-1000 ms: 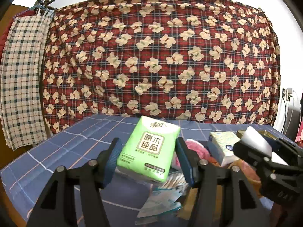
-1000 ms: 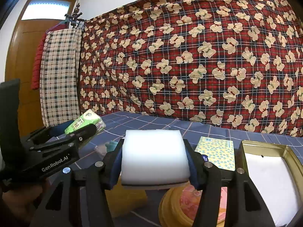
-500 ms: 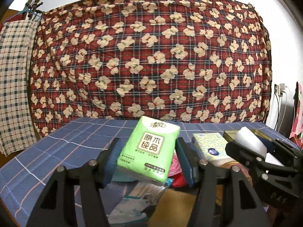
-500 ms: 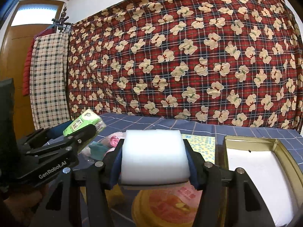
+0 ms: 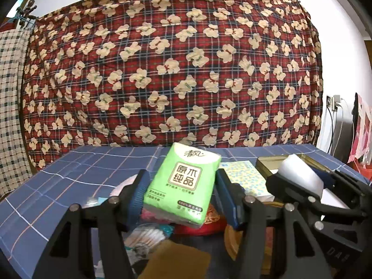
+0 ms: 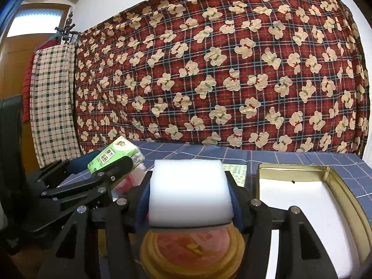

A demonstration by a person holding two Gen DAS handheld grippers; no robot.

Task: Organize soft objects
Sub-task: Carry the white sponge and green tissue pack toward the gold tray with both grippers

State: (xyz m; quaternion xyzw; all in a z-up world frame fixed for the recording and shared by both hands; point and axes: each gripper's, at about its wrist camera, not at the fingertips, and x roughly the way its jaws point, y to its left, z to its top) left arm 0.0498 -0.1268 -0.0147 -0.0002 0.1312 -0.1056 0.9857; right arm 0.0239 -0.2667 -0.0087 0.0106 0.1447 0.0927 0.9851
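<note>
The left gripper [image 5: 181, 193], carried above the blue checked tablecloth [image 5: 69, 174], has its jaws clamped on a soft green plastic-wrapped tissue pack [image 5: 183, 183], which sits tilted between them. Beside it, the right gripper [image 6: 190, 195] squeezes a white foam sponge block [image 6: 189, 190] above a round yellow tin [image 6: 193, 253]. The rectangular gold metal tray [image 6: 334, 179] lies furthest right. The tilted pack could slip out if the grip eases, and the two grippers, close together, could collide.

Both wrist views look low and close across the blue checked bed [image 5: 69, 174] toward the patterned quilt [image 6: 232, 81].
</note>
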